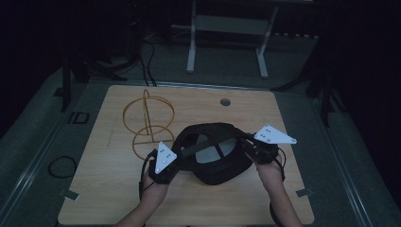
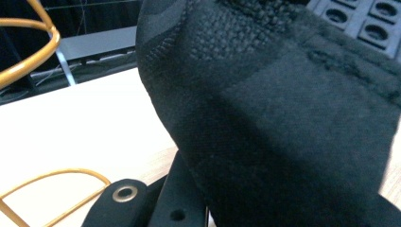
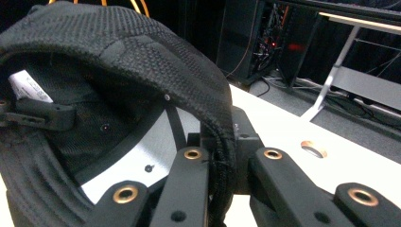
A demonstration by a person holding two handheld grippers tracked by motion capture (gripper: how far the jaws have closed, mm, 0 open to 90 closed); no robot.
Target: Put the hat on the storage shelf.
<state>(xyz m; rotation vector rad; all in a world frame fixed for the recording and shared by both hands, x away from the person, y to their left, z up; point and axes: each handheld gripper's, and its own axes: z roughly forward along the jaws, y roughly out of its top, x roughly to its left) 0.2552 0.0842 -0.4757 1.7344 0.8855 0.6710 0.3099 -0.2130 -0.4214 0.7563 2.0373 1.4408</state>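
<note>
Where the person's arms come in at the near edge, the table point(image 1: 108, 189) is pale wood, and it sits in a dark room. A small round hole point(image 1: 225, 101) is in the table near its far edge. Dark grey floor lies all around it. Past the far edge stands a white frame point(image 1: 227, 28) with two legs, and black cables point(image 1: 142, 61) lie on the floor to the left of it.

A black cap point(image 1: 215, 158) lies upside down in the middle of the table, nearer the person than the far edge. A white tag point(image 3: 29, 87) shows inside it.

The left claw point(image 1: 171, 163) is at the cap's left side. Its jaws are pressed together, pinching the cap's cloth, which hangs right in front of its camera in the left gripper view point(image 2: 283, 118). A hand holds this claw from below.

The right claw point(image 1: 248, 144) is at the cap's right side. Its jaws are pressed together too, and the right gripper view shows the cap's thick edge point(image 3: 220, 156) pinched between them. So the cap is held on both sides.

Just beyond the left claw stands a gold wire stand point(image 1: 150, 120), made of rings. It is just beside the cap on the left.
</note>
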